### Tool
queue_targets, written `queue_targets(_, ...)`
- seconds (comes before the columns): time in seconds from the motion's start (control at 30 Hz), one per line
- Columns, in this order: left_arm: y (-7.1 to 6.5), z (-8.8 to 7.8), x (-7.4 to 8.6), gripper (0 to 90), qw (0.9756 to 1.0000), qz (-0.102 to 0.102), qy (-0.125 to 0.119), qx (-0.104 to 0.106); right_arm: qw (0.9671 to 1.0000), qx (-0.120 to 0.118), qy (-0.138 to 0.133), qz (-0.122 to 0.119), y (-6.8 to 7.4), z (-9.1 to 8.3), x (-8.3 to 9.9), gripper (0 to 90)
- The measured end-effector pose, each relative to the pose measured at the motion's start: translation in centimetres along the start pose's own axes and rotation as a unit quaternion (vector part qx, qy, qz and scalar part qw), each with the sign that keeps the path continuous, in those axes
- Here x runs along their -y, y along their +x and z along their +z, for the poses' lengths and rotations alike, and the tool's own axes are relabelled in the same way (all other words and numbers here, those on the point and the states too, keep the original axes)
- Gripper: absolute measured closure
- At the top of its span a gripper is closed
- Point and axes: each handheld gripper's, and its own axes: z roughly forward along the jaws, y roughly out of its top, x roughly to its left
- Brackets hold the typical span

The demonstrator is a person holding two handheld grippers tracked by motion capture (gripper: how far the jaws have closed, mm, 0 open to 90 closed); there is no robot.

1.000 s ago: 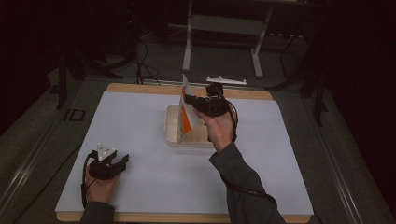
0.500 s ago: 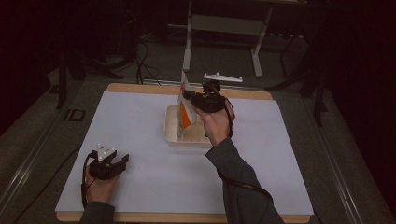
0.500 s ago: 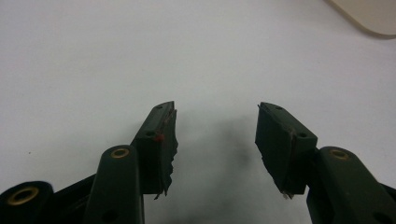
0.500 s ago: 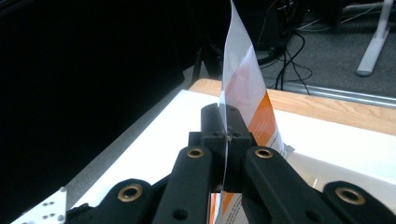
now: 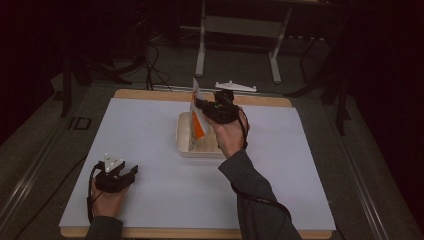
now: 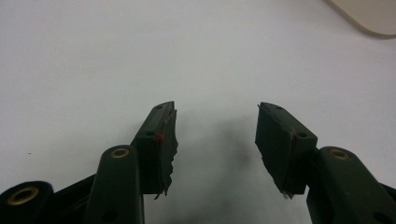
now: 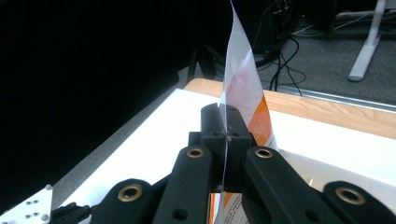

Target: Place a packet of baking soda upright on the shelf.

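Above the cream tray (image 5: 184,145) at the middle of the white worktop (image 5: 150,130), the right tongs (image 5: 204,106) are clenched on a white-and-orange packet (image 5: 197,120). The packet stands upright, its lower end inside the tray and its thin edge pinched between the jaws in the right gripper view (image 7: 243,93). Near the front left corner of the worktop, the left tongs (image 5: 131,172) are released, jaws apart, grasping nothing.
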Motion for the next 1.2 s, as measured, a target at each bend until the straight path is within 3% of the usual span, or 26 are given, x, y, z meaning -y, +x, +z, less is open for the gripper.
queue_targets(0.47,0.0,0.0,0.0,47.6,1.0000,0.000,0.001,0.001,0.9997,0.011,0.015,0.015,-0.2,1.3,1.5,90.0)
queue_targets(0.67,0.0,0.0,0.0,47.6,1.0000,-0.001,0.001,0.002,0.9984,0.036,0.020,0.039,-0.2,1.7,1.6,90.0)
queue_targets(1.2,0.0,0.0,0.0,47.6,1.0000,0.000,0.001,0.002,0.9968,0.065,0.027,0.039,-0.1,2.7,1.7,90.0)
